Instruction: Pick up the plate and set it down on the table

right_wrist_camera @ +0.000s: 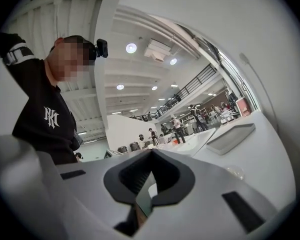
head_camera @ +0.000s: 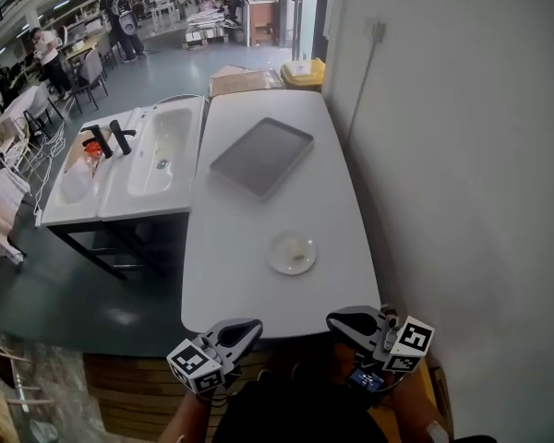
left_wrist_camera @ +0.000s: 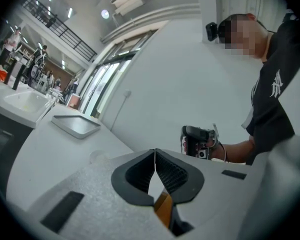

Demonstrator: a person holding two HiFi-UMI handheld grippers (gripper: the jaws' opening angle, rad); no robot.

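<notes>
A small clear plate with a pale piece on it sits on the white table, near the front right. It shows faintly in the left gripper view and the right gripper view. My left gripper hangs off the table's near edge at the lower left, shut and empty. My right gripper is at the lower right by the same edge, also shut with nothing in it. In each gripper view the jaws meet with no gap. Both are well short of the plate.
A grey rectangular tray lies farther back on the table. A white double sink with black taps stands to the left. A white wall runs along the right. A yellow bin and a cardboard box stand beyond the far end.
</notes>
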